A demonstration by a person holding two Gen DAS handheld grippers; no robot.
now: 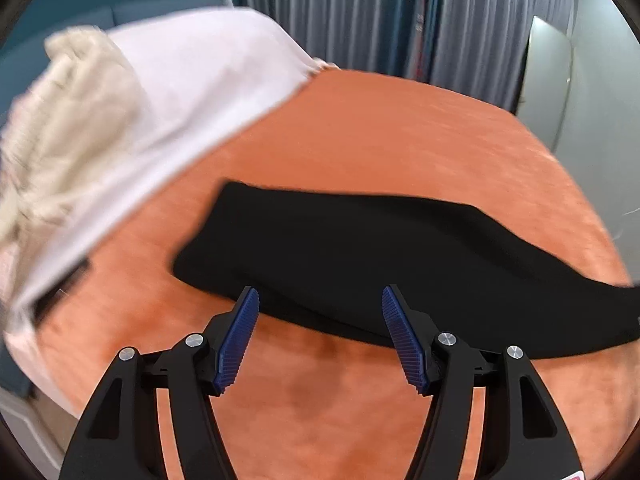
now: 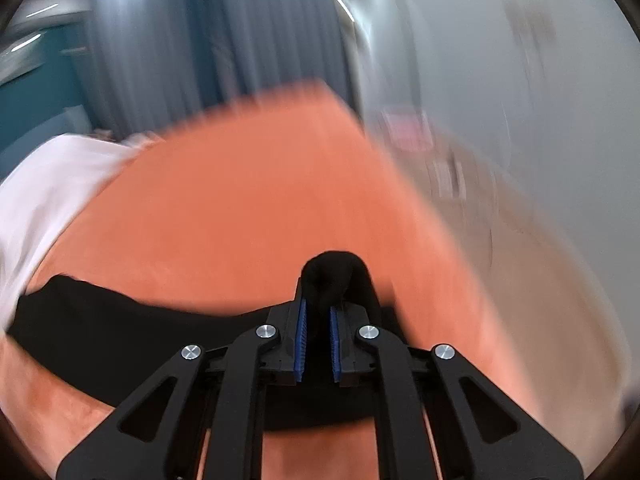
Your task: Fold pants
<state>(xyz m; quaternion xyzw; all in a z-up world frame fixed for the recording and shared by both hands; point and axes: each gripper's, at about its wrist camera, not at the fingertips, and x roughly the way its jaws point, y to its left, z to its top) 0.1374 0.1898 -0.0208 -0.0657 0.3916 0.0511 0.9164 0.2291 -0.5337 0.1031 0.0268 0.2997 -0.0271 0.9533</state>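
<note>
The long black fabric pants (image 1: 360, 256) lie flat on the orange velvety table cover (image 1: 360, 128), stretched as a band from about 9 o'clock in the left wrist view to the 3 o'clock edge. The left gripper (image 1: 320, 300), black with blue ribbed pads (image 1: 236, 340), stands wide apart and holds nothing. Its tips sit at the near edge of the pants, the left pad just at the hem line and the right pad over the black cloth; whether they touch the fabric cannot be told.

In the right wrist view the right gripper (image 2: 320, 312) is drawn narrow, its blue pads (image 2: 301, 344) pinching a bunched fold of the same pants (image 2: 100, 320), which rises as a rounded black lump past the fingertips at 12 o'clock of the tongs. From there the cloth trails away toward 9 o'clock across the cover.

A pale pink cloth (image 1: 188, 92) with a cream knitted garment (image 1: 68, 128) on top lies at 10 o'clock of the left view, well apart from the pants. Grey pleated curtains (image 1: 380, 12) hang at 12 o'clock. The right view is heavily blurred.
</note>
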